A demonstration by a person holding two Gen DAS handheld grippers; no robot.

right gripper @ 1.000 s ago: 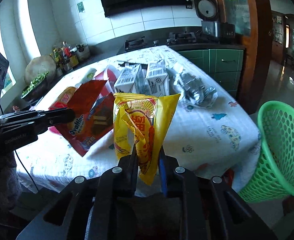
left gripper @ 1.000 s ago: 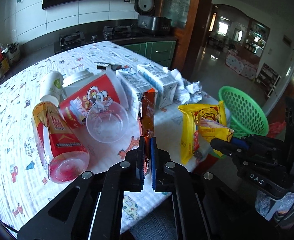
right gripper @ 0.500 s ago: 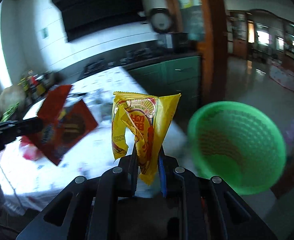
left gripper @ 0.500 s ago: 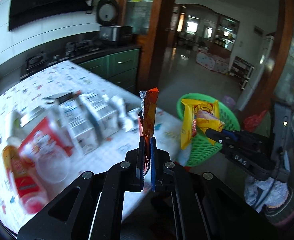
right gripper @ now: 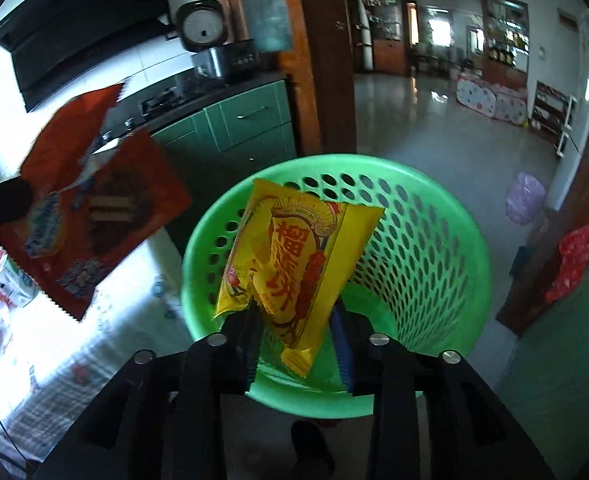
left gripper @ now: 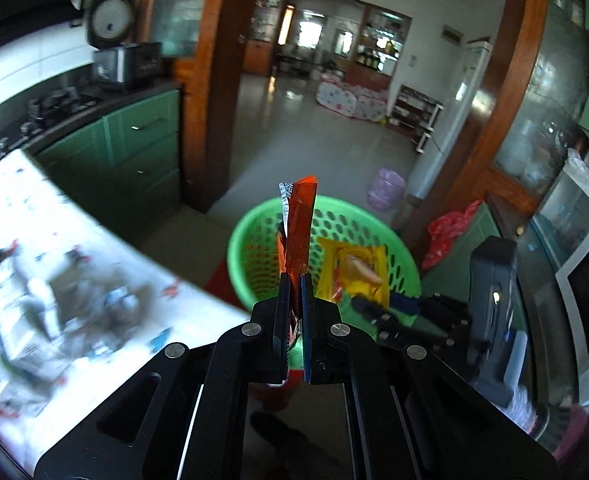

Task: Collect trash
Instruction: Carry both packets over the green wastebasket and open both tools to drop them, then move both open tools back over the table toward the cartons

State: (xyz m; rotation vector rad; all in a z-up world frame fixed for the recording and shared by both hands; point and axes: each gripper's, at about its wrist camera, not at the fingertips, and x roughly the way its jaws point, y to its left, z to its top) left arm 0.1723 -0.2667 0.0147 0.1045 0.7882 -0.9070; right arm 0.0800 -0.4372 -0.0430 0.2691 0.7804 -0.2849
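Observation:
My left gripper point(left gripper: 294, 292) is shut on a folded orange-red snack wrapper point(left gripper: 300, 220), which stands upright above the near rim of the green perforated basket point(left gripper: 254, 224). The right wrist view shows that same wrapper point(right gripper: 94, 208) flat at the left, over the table's end. My right gripper point(right gripper: 296, 332) hangs over the basket point(right gripper: 434, 240) and its jaws are opening. Between them sits a yellow snack bag point(right gripper: 294, 256), tilted and loose, with a gap at each finger. In the left wrist view the yellow bag point(left gripper: 350, 268) is inside the basket's mouth.
The table with its white patterned cloth point(left gripper: 106, 264) ends left of the basket, with blurred milk cartons point(left gripper: 10, 320) on it. Green cabinets point(left gripper: 142, 148) and a wooden door post point(right gripper: 326, 60) stand behind. A purple bin point(right gripper: 528, 200) and a red bag point(right gripper: 578, 252) lie on the floor to the right.
Both grippers have swung right, from over the table to over the green basket. The right jaws have widened and the yellow bag has tipped loose between them.

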